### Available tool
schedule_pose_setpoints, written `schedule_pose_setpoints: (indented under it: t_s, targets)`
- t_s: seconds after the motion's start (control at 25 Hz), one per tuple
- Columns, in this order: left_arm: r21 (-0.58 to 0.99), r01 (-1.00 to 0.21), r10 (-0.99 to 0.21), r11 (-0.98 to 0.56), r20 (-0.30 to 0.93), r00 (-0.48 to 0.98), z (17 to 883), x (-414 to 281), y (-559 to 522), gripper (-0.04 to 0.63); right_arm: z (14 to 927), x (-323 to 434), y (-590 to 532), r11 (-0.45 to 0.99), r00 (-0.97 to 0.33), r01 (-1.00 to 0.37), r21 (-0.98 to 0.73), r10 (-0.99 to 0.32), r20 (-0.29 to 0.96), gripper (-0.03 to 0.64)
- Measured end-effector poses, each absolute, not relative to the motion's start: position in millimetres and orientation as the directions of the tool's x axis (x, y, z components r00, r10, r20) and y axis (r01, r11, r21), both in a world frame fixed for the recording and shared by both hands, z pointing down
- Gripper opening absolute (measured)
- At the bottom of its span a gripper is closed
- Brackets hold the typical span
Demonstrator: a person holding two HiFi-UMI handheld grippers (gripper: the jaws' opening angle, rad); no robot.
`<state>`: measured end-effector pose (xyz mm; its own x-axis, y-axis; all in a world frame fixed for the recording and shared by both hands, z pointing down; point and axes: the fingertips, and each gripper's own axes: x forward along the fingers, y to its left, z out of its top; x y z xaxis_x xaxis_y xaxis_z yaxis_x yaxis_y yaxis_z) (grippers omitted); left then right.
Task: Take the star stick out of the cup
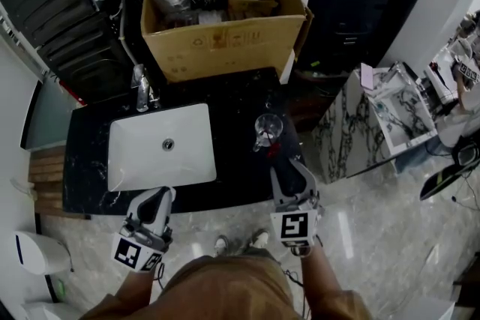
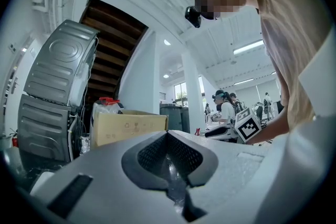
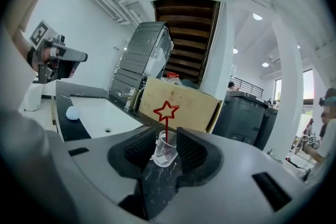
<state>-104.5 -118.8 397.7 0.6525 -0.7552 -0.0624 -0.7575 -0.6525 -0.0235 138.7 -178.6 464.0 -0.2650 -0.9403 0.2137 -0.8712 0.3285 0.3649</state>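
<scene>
My right tool [image 3: 167, 135] stands open at lower centre. The cup [image 3: 165, 148], holding the star stick [image 3: 166, 111], sits on the counter [image 1: 240, 97] just ahead of its tips, untouched. Only this view shows the star's shape. My left tool [image 2: 169, 136] is closed and empty.

clear cup [image 1: 268, 130] on black counter [image 1: 232, 97], right gripper [image 1: 289, 168] near it.

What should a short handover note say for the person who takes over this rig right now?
Left gripper: shut, empty, held in front of the sink.
Right gripper: open, empty, pointing at the cup, not touching it.
The cup stands on the black counter right of the sink, star stick upright inside.
Done: nothing removed yet.
Left: close on the star stick, lift it out.
</scene>
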Motion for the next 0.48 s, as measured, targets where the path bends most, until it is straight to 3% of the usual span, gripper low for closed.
schedule_pose_setpoints:
  t_s: [0.48]
  targets:
    - [-0.022,-0.763,-0.761,-0.646,-0.049,0.646,399.7,-100.0,-121.9,0.002,477.4,139.6,-196.3,0.347,-0.275,-0.862,0.369,-0.932,0.235,0.123]
